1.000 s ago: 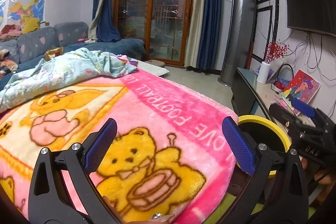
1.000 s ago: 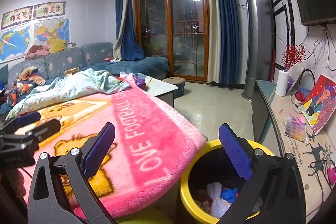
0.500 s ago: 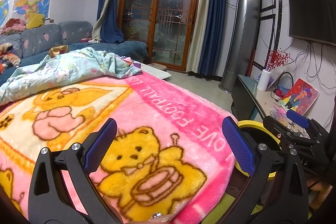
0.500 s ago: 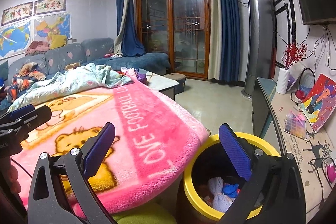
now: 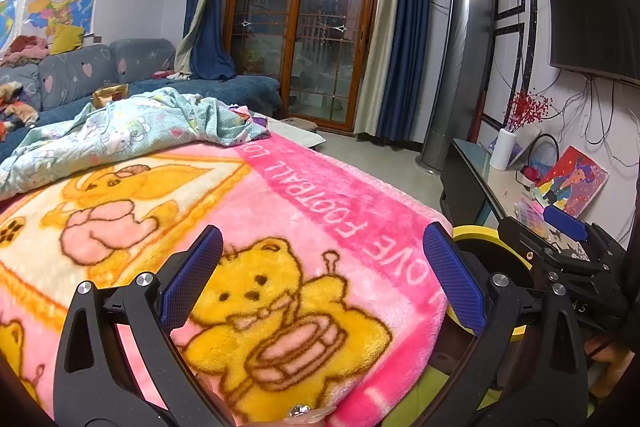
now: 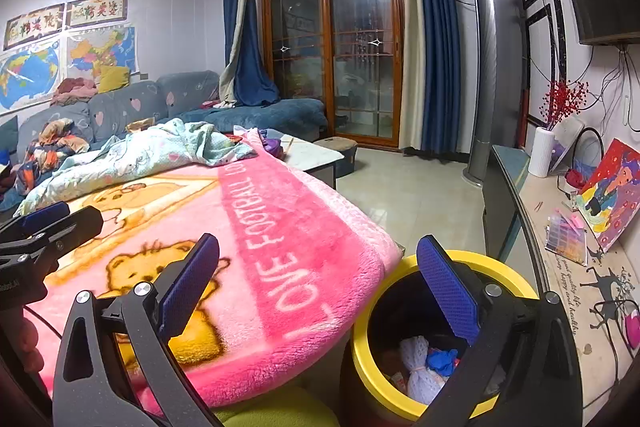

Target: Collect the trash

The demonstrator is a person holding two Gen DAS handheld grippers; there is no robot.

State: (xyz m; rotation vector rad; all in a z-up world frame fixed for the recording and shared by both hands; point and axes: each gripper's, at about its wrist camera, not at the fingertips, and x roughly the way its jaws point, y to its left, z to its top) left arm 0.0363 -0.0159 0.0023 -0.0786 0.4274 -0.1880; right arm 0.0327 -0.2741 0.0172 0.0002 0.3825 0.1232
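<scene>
Your left gripper (image 5: 320,291) and right gripper (image 6: 316,291) both gape, holding nothing. No trash shows on the blanket (image 6: 280,227); sweeping blind could snag its pile or knock the bin (image 6: 516,279).

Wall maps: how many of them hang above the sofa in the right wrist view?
2. A world map is at the far left edge; a second map hangs just right of it, under the framed calligraphy. More may lie beyond the frame.
</scene>
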